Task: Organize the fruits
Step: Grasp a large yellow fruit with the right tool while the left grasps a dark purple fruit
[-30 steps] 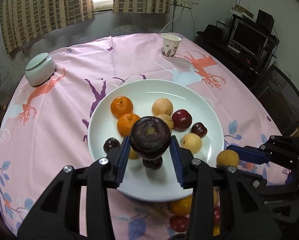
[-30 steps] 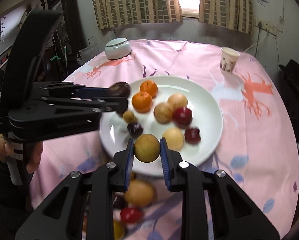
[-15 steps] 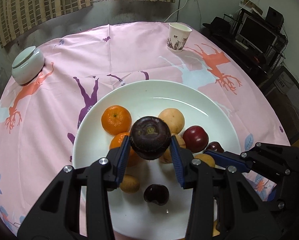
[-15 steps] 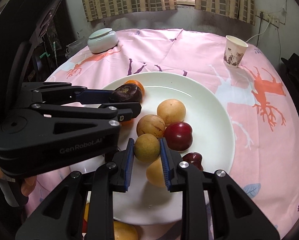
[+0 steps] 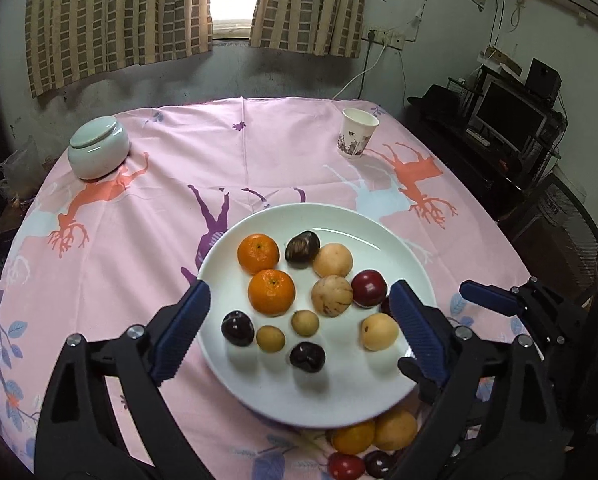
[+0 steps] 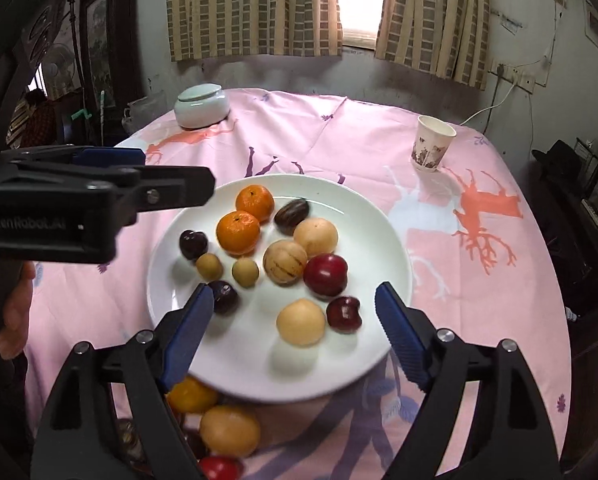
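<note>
A white plate (image 5: 379,400) (image 6: 383,216) holds several fruits: two oranges (image 5: 258,253) (image 6: 238,232), a dark purple fruit (image 5: 302,244) (image 6: 292,211) at the back, a small tan fruit (image 5: 305,323) (image 6: 245,272), a red plum (image 5: 369,288) (image 6: 325,275), pale yellow fruits and dark cherries. My left gripper (image 5: 301,334) is open and empty above the plate's near side. My right gripper (image 6: 295,330) is open and empty above the plate's near edge. Loose fruits (image 5: 373,434) (image 6: 229,430) lie on the cloth in front of the plate.
A pale green lidded jar (image 5: 98,147) (image 6: 201,105) stands at the back left of the pink tablecloth. A paper cup (image 5: 357,133) (image 6: 433,148) stands at the back right. A monitor and shelves (image 5: 511,116) are beyond the table's right edge.
Both grippers opened and pulled back. The dark purple fruit left my left gripper and the small tan fruit left my right one; both now lie on the plate.
</note>
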The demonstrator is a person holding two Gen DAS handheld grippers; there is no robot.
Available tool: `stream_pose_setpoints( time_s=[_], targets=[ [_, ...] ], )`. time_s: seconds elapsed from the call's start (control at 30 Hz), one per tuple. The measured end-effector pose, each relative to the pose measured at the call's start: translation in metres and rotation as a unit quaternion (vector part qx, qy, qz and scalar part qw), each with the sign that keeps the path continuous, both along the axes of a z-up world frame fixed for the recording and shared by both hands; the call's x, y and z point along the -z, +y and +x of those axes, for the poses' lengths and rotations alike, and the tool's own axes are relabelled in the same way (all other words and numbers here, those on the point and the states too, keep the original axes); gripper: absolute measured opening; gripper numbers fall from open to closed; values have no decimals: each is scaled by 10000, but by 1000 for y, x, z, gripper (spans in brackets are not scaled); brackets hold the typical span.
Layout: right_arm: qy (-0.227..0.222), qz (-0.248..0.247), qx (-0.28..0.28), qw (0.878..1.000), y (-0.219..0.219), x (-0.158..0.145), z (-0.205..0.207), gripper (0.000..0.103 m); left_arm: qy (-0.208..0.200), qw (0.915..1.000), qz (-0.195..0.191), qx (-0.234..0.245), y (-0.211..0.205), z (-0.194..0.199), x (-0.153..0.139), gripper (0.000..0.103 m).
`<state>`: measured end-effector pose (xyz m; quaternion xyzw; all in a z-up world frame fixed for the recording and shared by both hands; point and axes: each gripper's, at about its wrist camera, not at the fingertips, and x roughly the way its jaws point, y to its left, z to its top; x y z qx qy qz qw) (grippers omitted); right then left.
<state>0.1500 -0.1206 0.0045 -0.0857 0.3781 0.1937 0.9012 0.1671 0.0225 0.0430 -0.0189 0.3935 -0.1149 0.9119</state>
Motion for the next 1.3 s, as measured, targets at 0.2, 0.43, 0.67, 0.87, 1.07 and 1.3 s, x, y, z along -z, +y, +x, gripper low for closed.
stream_pose_setpoints(
  time_s=[0.2,0.43,0.67,0.87,1.07,1.3],
  targets=[
    [273,400,50,9988,-17,-9,-29,83,-283,9994,133,-132,1,-49,-13,95],
    [270,485,112,9984,-20,-12,-55,83,-400,9986,299,-176,4,-84,-13,95],
    [470,384,21,9982,-23,7,-90,83,-154,9991,261,-301,24,-123,29,95],
    [962,460,-11,9943,-29,39,-126,83,219,9987,145,-443,44,-156,75,95],
    [1327,612,-418,9884,-20,58,-143,50,604,9967,92,-538,54,-165,100,95],
    [1562,532,-478,9851,-9,74,-134,47,556,9973,181,-436,51,-174,96,95]
  ],
)
